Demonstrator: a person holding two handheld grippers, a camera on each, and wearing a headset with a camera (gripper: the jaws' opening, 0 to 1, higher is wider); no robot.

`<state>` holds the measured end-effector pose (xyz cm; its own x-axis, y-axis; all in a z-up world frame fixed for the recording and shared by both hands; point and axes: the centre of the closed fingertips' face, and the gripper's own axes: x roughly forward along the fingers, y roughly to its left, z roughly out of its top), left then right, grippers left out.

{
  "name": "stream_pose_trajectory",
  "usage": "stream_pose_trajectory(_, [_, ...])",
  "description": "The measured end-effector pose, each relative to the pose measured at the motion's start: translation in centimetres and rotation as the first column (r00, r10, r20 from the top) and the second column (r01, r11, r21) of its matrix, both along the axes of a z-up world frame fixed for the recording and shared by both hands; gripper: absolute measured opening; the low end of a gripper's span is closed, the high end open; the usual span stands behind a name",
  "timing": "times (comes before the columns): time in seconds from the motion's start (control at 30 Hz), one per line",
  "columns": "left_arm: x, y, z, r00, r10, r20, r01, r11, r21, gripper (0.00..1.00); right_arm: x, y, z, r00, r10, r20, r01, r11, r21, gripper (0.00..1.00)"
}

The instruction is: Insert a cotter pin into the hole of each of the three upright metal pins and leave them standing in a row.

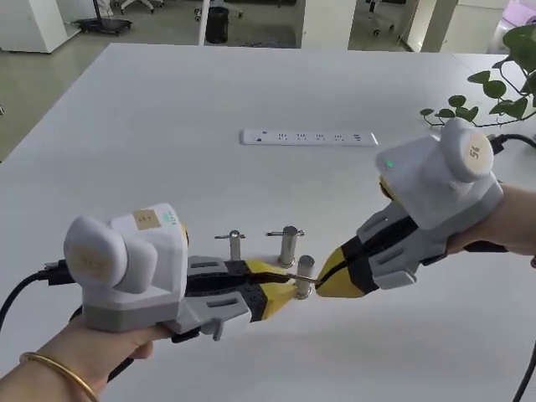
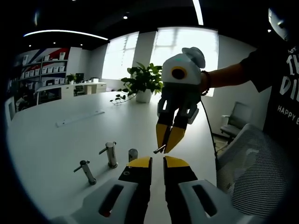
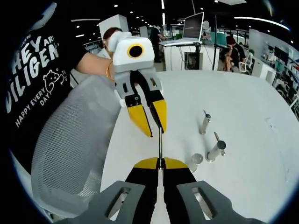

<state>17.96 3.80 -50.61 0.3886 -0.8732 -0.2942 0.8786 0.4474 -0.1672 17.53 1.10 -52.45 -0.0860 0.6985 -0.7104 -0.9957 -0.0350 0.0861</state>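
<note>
Right gripper view: right tongs [image 3: 160,162] clamped on a thin cotter pin [image 3: 160,140] that sticks straight out ahead. In the head view the yellow tips mostly hide that grip. Left gripper view: left tongs [image 2: 157,161] at a narrow gap with nothing in it, bare pin [image 2: 133,154] just left of the tips, cotter pin's end near it but apart. Head view: three pins upright in a loose row mid-worktop [image 1: 167,151]. Left pin [image 1: 235,245] and middle pin [image 1: 288,243] are each cross-pinned at the top; the bare pin stands nearest the person, between the two sets of tips. The tongs meet almost tip to tip low beside it, left one level from the left, right one angled down from the right. Left hand [image 1: 92,356] with bracelet [image 1: 52,371] grips from below, right hand [image 1: 502,222] from behind. Power strip [image 1: 308,137] well beyond, plant [image 1: 502,75] far right, mesh chair [image 3: 70,154] at the worktop edge.
</note>
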Motion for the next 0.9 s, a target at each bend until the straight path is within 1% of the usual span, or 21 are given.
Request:
stream_pose_trajectory(0.03, [0.1, 0.1, -0.1, 1.000, 0.008, -0.001, -0.008, 1.000, 0.003, 0.09, 0.1, -0.1, 0.0, 1.000, -0.002, 0.001, 0.002, 1.000, -0.003, 0.00])
stream_pose_trajectory(0.07, [0.4, 0.2, -0.3, 1.000, 0.026, -0.002, -0.026, 1.000, 0.007, 0.09, 0.4, -0.3, -0.3, 1.000, -0.016, 0.008, 0.016, 1.000, -0.016, 0.00])
stream_pose_trajectory(0.13, [0.9, 0.3, -0.6, 0.999, 0.049, 0.019, -0.049, 0.998, 0.029, 0.09, 0.6, -0.6, -0.5, 1.000, -0.018, 0.019, 0.019, 0.999, -0.028, 0.00])
stream_pose_trajectory(0.2, [1.2, 0.2, -0.9, 0.998, 0.061, 0.028, -0.062, 0.997, 0.045, 0.10, 0.8, -0.8, -0.6, 0.999, -0.026, 0.023, 0.027, 0.999, -0.035, 0.00])
stream_pose_trajectory(0.3, [1.6, 0.0, -1.2, 0.996, 0.079, 0.037, -0.080, 0.995, 0.052, 0.13, 1.1, -1.2, -0.8, 0.998, -0.040, 0.039, 0.041, 0.998, -0.051, 0.00])
stream_pose_trajectory(0.33, [1.9, 0.0, -1.4, 0.995, 0.092, 0.050, -0.095, 0.993, 0.064, 0.14, 1.4, -1.4, -1.0, 0.998, -0.041, 0.053, 0.045, 0.997, -0.061, 0.00])
stream_pose_trajectory(0.37, [2.0, 0.0, -1.6, 0.994, 0.097, 0.055, -0.101, 0.992, 0.074, 0.15, 1.8, -1.8, -1.2, 0.997, -0.052, 0.062, 0.056, 0.995, -0.077, 0.00])
stream_pose_trajectory(0.43, [2.3, -0.2, -1.9, 0.992, 0.112, 0.055, -0.116, 0.990, 0.083, 0.16, 2.2, -2.2, -1.5, 0.995, -0.064, 0.079, 0.071, 0.993, -0.092, 0.00])
stream_pose_trajectory(0.47, [2.5, -0.2, -2.1, 0.991, 0.118, 0.060, -0.123, 0.988, 0.090, 0.16, 2.5, -2.4, -1.6, 0.994, -0.076, 0.080, 0.083, 0.992, -0.097, 0.00])
stream_pose_trajectory(0.53, [2.7, -0.3, -2.4, 0.989, 0.126, 0.083, -0.135, 0.984, 0.114, 0.17, 2.9, -2.8, -1.8, 0.992, -0.091, 0.088, 0.101, 0.989, -0.107, 0.00])
stream_pose_trajectory(0.63, [3.0, -0.6, -2.9, 0.987, 0.141, 0.082, -0.151, 0.980, 0.128, 0.19, 3.2, -3.1, -2.0, 0.991, -0.110, 0.081, 0.119, 0.987, -0.109, 0.00])
stream_pose_trajectory(0.7, [3.3, -0.7, -3.3, 0.985, 0.152, 0.084, -0.163, 0.977, 0.139, 0.19, 3.3, -3.3, -2.1, 0.990, -0.114, 0.084, 0.123, 0.986, -0.114, 0.00])
stream_pose_trajectory(0.77, [3.6, -0.9, -3.8, 0.983, 0.167, 0.077, -0.178, 0.972, 0.155, 0.19, 3.6, -3.6, -2.3, 0.989, -0.119, 0.086, 0.129, 0.984, -0.123, 0.00])
stream_pose_trajectory(0.9, [4.2, -1.3, -4.4, 0.980, 0.188, 0.071, -0.198, 0.967, 0.163, 0.20, 4.0, -3.9, -2.7, 0.988, -0.128, 0.091, 0.139, 0.981, -0.137, 0.00])
